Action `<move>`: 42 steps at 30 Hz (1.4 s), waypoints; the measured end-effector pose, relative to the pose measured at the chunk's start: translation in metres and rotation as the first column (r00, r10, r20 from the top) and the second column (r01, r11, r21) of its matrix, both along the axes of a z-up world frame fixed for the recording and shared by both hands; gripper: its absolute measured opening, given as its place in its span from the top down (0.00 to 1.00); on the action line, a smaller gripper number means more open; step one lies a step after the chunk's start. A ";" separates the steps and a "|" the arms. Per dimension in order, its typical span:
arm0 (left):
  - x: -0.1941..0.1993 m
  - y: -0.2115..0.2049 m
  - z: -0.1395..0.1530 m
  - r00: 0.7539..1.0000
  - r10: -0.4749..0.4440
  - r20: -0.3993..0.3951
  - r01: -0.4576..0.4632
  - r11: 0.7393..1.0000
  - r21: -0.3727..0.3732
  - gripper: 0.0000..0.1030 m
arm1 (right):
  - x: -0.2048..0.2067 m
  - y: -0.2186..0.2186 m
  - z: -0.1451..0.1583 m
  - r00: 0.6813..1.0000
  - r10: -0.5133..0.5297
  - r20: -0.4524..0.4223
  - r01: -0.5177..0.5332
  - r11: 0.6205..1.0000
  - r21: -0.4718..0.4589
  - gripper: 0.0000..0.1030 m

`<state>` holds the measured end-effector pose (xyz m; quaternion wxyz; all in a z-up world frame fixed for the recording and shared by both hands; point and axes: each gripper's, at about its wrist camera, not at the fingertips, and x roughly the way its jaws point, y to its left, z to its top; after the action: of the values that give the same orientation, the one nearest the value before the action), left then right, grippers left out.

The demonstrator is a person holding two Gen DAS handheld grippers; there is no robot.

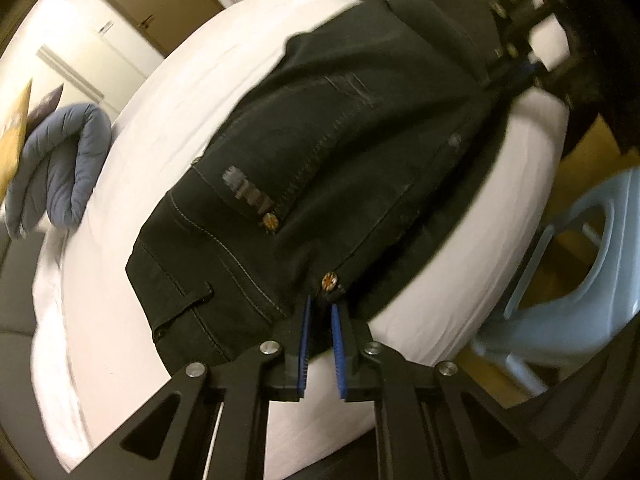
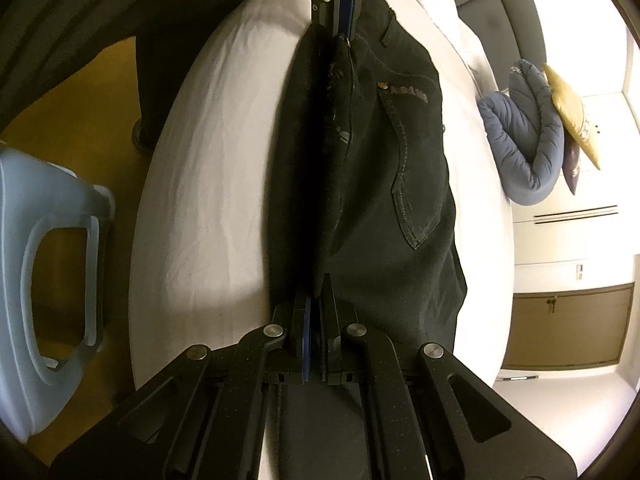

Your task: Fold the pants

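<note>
black jeans (image 1: 320, 148) stretched taut over white bed (image 1: 168, 92): left gripper (image 1: 320, 300) pinching waistband (by rivet), right gripper (image 2: 316, 308) clamped on far fold, keeping crease straight.

The pants (image 1: 320, 152) lie on the bed (image 1: 160, 128), along its near edge, with a strip of bare sheet between them and that edge. The left gripper (image 1: 320, 312) is at the waistband end, by the button; the right gripper (image 2: 314, 320) is at the opposite end of the folded stack, so the two face each other along the length of the cloth. A rolled quilt (image 2: 524, 136) sits at the far edge of the bed, well apart from the pants, and a cushion (image 2: 572, 112) leans just behind it, possibly touching. A stool (image 2: 48, 272) stands on the floor beside the bed's near edge.
</note>
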<state>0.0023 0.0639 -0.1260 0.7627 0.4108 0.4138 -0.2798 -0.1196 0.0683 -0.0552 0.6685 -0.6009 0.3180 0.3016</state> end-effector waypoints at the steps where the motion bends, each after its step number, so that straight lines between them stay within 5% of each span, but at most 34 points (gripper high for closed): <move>1: -0.004 0.000 -0.002 1.000 -0.007 0.020 0.007 1.000 0.024 0.89 | 0.000 0.000 -0.004 1.000 0.002 0.005 -0.002 1.000 -0.009 0.98; 3: -0.007 0.003 -0.001 1.000 0.000 0.025 0.000 0.999 0.034 0.83 | -0.002 0.000 -0.007 1.000 0.010 0.020 -0.010 1.000 -0.025 0.97; 7: -0.006 0.015 0.015 0.998 0.062 0.010 -0.062 0.998 -0.011 0.39 | -0.001 0.002 -0.010 0.999 -0.018 0.039 0.019 1.000 -0.020 0.96; 13: 0.012 0.013 0.058 0.985 0.170 0.021 -0.165 0.977 -0.134 0.38 | -0.003 0.007 -0.015 0.998 -0.016 0.066 0.018 0.999 -0.031 0.95; 19: 0.046 -0.039 0.068 0.970 0.231 -0.075 -0.243 0.902 -0.356 0.38 | 0.001 0.013 -0.021 0.996 -0.006 0.083 0.009 0.999 -0.036 0.94; 25: 0.065 -0.081 0.009 0.937 0.265 -0.230 -0.324 0.903 -0.282 0.49 | 0.002 0.017 -0.027 0.994 0.003 0.109 0.001 0.999 -0.041 0.94; 29: 0.062 -0.072 -0.002 0.911 0.304 -0.279 -0.386 0.867 -0.316 0.48 | 0.004 0.018 -0.032 0.990 -0.026 0.139 0.028 1.000 -0.012 0.94; 33: 0.056 -0.076 -0.004 0.913 0.312 -0.261 -0.383 0.875 -0.295 0.48 | 0.007 0.009 -0.010 0.983 -0.161 0.088 0.145 0.974 0.173 0.94; 36: 0.062 -0.074 -0.003 0.893 0.333 -0.303 -0.422 0.853 -0.307 0.49 | 0.028 -0.021 0.023 0.937 -0.328 -0.122 0.349 0.858 0.377 0.88; 38: 0.065 -0.073 -0.004 0.888 0.341 -0.310 -0.433 0.848 -0.307 0.48 | 0.060 -0.065 0.048 0.829 -0.473 -0.298 0.557 0.661 0.502 0.79; 41: 0.064 -0.072 -0.006 0.884 0.348 -0.312 -0.441 0.843 -0.309 0.48 | 0.112 -0.153 0.071 0.634 -0.586 -0.504 0.746 0.293 0.598 0.23; 42: 0.064 -0.073 -0.005 0.882 0.350 -0.315 -0.444 0.840 -0.311 0.48 | 0.126 -0.183 0.077 0.574 -0.596 -0.561 0.771 0.164 0.615 0.22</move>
<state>0.0668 -0.0090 -0.1314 0.8110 0.1247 0.5204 -0.2365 0.0062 -0.1151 0.0214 0.8902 0.0264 0.4358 0.1302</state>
